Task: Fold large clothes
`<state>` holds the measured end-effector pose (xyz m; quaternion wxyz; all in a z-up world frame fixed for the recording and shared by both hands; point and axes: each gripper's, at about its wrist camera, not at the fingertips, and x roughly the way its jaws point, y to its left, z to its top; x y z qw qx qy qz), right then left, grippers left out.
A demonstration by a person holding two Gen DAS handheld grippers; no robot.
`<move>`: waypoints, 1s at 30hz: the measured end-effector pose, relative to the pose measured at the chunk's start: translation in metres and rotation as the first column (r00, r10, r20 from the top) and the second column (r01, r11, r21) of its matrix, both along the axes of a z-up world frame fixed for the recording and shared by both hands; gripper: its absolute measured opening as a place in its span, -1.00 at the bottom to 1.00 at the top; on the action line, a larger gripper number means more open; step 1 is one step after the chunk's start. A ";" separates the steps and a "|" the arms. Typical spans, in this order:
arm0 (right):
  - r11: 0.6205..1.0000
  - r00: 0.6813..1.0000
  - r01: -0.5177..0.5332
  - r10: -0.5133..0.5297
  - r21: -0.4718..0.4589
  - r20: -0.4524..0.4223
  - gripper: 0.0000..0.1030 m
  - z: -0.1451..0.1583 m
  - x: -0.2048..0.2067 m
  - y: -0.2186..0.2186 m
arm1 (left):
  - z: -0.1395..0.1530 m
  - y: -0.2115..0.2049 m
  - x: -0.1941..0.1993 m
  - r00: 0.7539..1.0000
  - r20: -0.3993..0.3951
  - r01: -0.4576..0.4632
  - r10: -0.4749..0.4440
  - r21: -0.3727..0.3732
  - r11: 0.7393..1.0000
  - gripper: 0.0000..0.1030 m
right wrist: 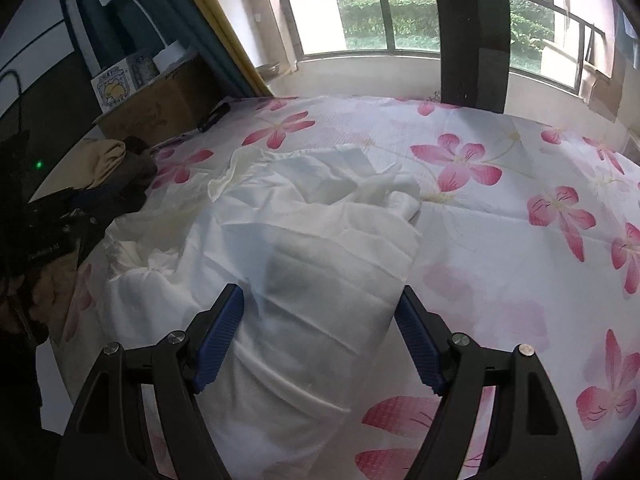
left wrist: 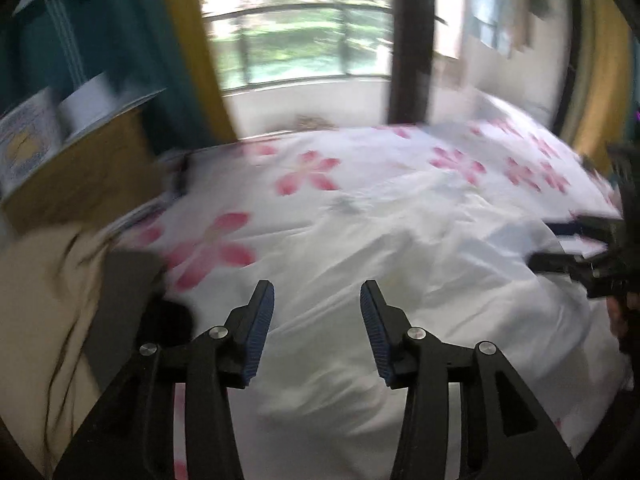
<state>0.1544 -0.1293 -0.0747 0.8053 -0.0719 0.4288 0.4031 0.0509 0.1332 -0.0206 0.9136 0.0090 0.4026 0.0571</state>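
Observation:
A large white garment (right wrist: 304,248) lies crumpled on a bed with a white sheet printed with pink flowers (right wrist: 500,208). In the right wrist view my right gripper (right wrist: 320,300) is open and empty, just above the garment's near part. In the left wrist view, which is blurred, my left gripper (left wrist: 317,298) is open and empty over the same white garment (left wrist: 420,264). The right gripper (left wrist: 580,248) shows at the right edge of that view, over the garment. The left gripper's body (right wrist: 44,236) shows at the left edge of the right wrist view.
A cardboard box (right wrist: 160,108) with a small carton and a white lamp stands at the bed's far left. Folded beige and dark clothes (right wrist: 116,164) lie beside it. A window with a dark post (right wrist: 472,32) and a yellow and teal curtain (right wrist: 208,24) lies beyond the bed.

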 end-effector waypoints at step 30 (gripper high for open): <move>0.997 0.997 0.071 -0.071 -0.010 0.027 0.50 0.004 0.013 -0.006 | -0.024 0.003 0.035 0.992 -0.080 0.082 -0.102 -0.217 0.973 -0.08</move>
